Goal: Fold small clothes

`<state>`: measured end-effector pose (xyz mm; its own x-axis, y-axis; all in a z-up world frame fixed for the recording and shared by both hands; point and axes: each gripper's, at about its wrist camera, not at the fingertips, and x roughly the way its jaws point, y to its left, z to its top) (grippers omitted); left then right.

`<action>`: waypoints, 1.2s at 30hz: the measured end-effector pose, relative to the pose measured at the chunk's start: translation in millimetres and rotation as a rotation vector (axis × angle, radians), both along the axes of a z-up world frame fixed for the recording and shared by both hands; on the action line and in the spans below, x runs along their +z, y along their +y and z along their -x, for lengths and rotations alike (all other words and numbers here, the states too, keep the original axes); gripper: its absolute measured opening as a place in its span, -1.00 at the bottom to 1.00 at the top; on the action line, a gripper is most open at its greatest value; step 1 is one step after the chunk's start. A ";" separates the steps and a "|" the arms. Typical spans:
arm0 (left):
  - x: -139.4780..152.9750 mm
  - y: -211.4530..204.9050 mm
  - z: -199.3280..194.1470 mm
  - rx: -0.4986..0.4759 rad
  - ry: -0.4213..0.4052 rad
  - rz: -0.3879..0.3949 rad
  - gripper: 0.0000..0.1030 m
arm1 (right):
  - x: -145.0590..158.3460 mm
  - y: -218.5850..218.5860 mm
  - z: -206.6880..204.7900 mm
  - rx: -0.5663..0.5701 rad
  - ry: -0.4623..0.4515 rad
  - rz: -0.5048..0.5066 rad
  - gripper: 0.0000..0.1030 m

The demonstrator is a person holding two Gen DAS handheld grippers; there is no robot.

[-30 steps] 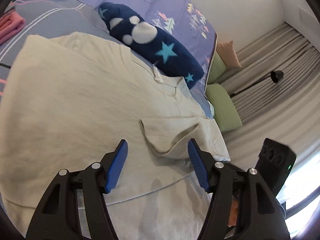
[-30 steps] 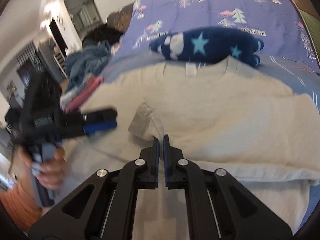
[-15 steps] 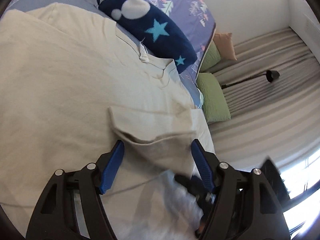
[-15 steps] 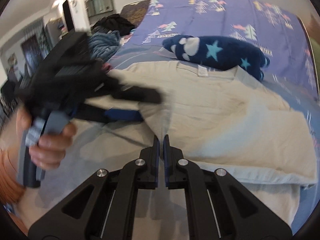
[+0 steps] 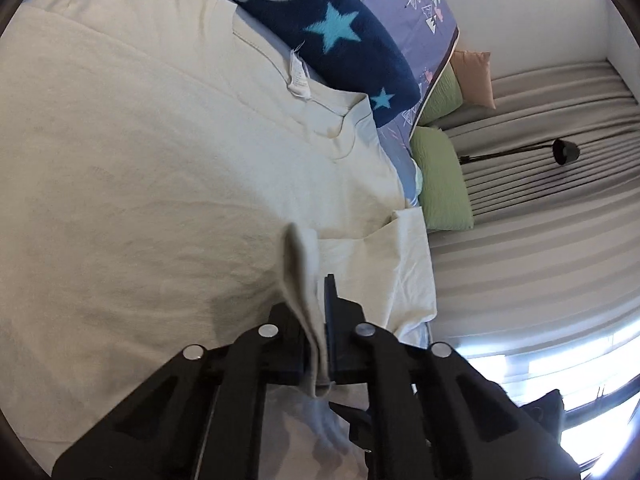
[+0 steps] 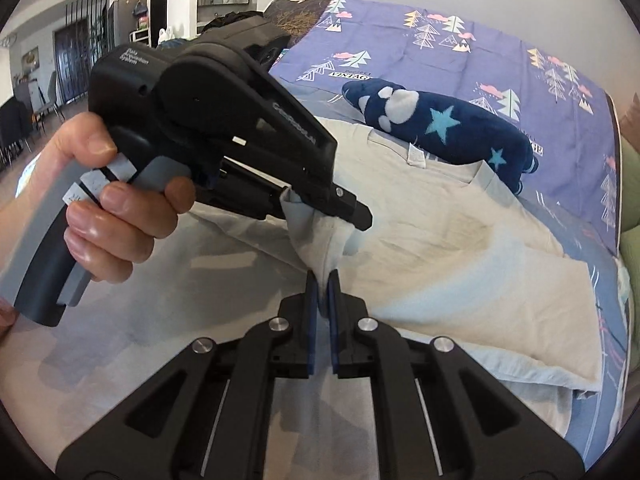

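A cream shirt (image 5: 160, 168) lies spread on the bed; it also shows in the right wrist view (image 6: 460, 248). My left gripper (image 5: 314, 308) is shut on a raised fold of the shirt's sleeve. In the right wrist view the left gripper (image 6: 352, 212) pinches that fold just above my right gripper (image 6: 323, 280), whose fingers are shut on the same fold of cloth lower down. A hand holds the left gripper's grey handle.
A navy star-patterned plush blanket (image 5: 328, 28) lies past the shirt's collar on the purple tree-print bedspread (image 6: 460, 40). Green cushions (image 5: 440, 176) and grey curtains (image 5: 540, 200) are beside the bed. A pile of clothes and a room doorway lie far left in the right wrist view.
My left gripper was open around the sleeve fold and has now closed on it. It moved in close above my right gripper, which stayed shut on the cloth.
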<state>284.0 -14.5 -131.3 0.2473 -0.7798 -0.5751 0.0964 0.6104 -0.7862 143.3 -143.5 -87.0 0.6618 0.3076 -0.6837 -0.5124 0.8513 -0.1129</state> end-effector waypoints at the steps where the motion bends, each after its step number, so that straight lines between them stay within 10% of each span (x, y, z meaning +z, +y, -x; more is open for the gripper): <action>1: 5.5 -0.2 0.8 0.001 -0.024 -0.008 -0.88 | 0.6 0.5 0.9 0.002 -0.009 0.002 -0.90; 14: 151.0 42.1 8.3 0.067 -0.455 -0.182 -0.91 | 71.5 55.8 -14.8 0.035 -0.163 -0.139 -0.90; 23: 101.8 115.5 6.4 0.217 -0.365 -0.428 -0.73 | 32.4 112.8 -37.0 0.115 -0.022 -0.098 -0.64; 26: 80.9 134.2 6.7 0.250 -0.321 -0.480 -0.46 | 27.3 93.4 -29.5 0.115 0.023 -0.126 -0.36; 36: 71.3 131.7 34.9 0.204 -0.364 -0.485 -0.39 | 14.0 -31.3 -32.6 -0.153 0.146 -0.154 -0.36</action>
<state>249.2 117.2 -60.0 0.6096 -0.3681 -0.7020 0.1492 0.9231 -0.3545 175.9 -174.7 -73.0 0.6062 0.3191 -0.7284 -0.3777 0.9216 0.0894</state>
